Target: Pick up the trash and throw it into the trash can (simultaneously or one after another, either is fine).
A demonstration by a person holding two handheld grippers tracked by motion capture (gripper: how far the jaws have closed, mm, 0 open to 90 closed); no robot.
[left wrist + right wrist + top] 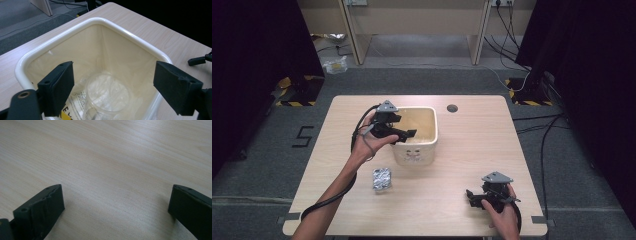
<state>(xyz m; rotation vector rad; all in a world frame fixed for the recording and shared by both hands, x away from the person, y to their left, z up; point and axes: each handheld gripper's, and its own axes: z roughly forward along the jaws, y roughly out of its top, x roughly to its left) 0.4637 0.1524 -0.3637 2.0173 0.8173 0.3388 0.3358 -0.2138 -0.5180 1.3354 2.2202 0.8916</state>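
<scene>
A cream square bin (435, 131) stands in the middle of the wooden table (477, 145). My left gripper (408, 134) hangs over the bin's left rim, its jaws open and empty. In the left gripper view my left gripper (113, 78) looks down into the bin (100, 20), where a clear plastic cup (108, 93) lies on a clear liner beside some printed paper (75, 100). A crumpled silver wrapper (382, 179) lies on the table in front of the bin. My right gripper (471, 196) rests near the front right edge, open over bare wood (116, 200).
A small dark round hole (452, 108) sits in the tabletop behind the bin. Beyond the table are a wooden desk's legs (354, 35), cables on the grey floor (542, 125) and black curtains on both sides.
</scene>
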